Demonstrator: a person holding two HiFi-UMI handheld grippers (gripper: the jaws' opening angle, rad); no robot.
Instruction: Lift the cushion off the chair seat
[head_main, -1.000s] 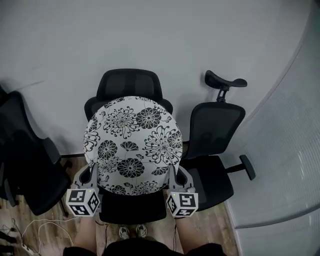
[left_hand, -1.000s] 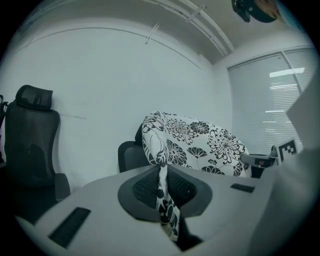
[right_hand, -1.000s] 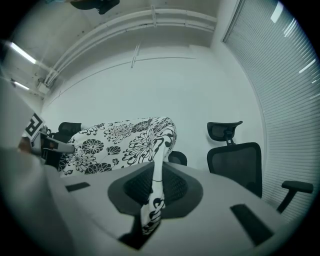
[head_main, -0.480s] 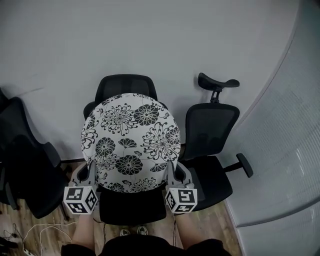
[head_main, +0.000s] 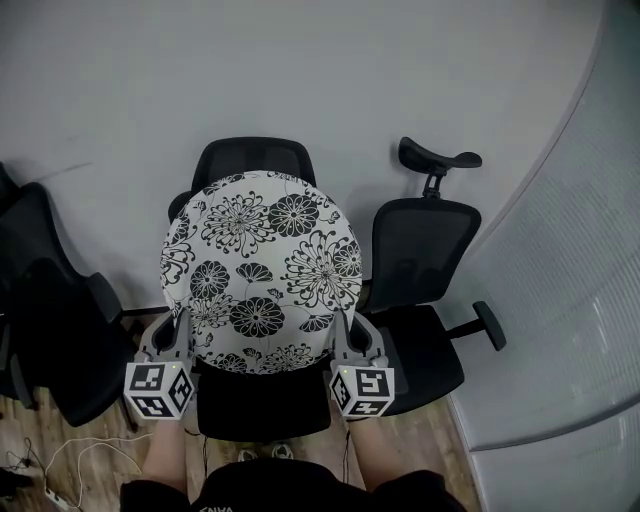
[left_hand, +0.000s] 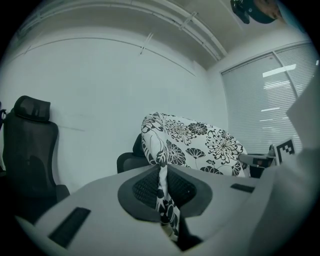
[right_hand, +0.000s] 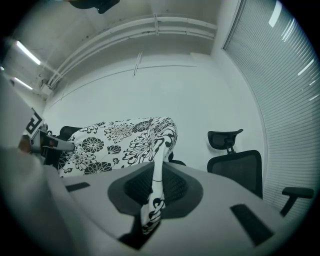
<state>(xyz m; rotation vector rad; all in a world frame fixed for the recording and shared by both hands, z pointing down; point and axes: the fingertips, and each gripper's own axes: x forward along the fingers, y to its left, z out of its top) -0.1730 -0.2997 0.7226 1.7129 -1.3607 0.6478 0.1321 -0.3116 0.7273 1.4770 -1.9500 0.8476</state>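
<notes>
Left hand-held gripper (left_hand: 161, 189) and right hand-held gripper (right_hand: 155, 190) each pinch the thin edge of the flowered cushion (head_main: 262, 270) on opposite sides, so that we can hold it balanced in the air above the chair seat (head_main: 262, 408).

I see the cushion (head_main: 262, 270) as soft, matt printed cloth. The chair (head_main: 262, 410) looks like black matt fabric, the floor (head_main: 422, 450) is smooth wood planking, and the wall (head_main: 300, 70) looks plain and matt.
</notes>
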